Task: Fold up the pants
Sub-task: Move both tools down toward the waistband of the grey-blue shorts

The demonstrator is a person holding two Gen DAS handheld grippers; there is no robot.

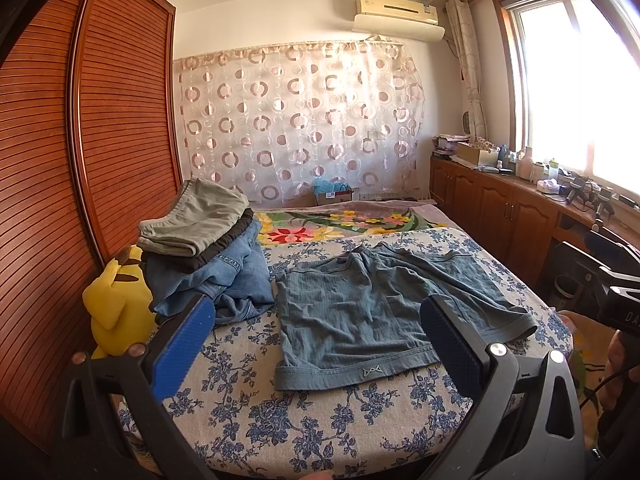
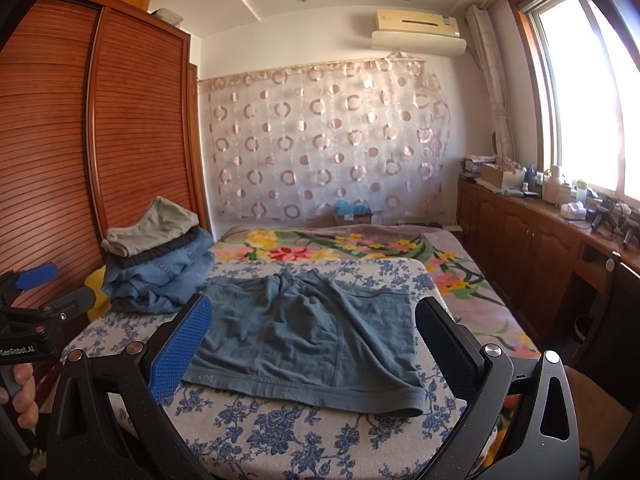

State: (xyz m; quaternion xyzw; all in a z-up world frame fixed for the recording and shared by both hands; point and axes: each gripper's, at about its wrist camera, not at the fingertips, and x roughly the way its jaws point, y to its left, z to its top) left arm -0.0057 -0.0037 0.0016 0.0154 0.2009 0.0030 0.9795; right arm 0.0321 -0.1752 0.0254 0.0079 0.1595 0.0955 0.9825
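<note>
Blue ridged pads line both tools: the left gripper (image 1: 316, 344) hangs above the near edge of the bed (image 1: 280, 420) with its fingers spread wide and nothing between them, and the right gripper (image 2: 314, 348) is just as wide apart and empty. A hand (image 2: 18, 392) grips the left tool's handle at the edge of the right wrist view. Just past the fingers, the blue-grey shorts (image 1: 376, 312) lie spread flat on the blue-flowered sheet (image 2: 280, 432), waistband nearest, one leg hem toward the right edge of the bed. To the left, near the shorts, sits a pile of folded clothes (image 1: 208, 248), denim below and a grey-green piece on top, with a yellow plush toy (image 1: 116, 304) beside it against the slatted wooden wardrobe (image 1: 100, 120). Farther off, a bright floral blanket (image 2: 340, 248) covers the bed, then the ring-patterned curtain (image 1: 300, 120)
</note>
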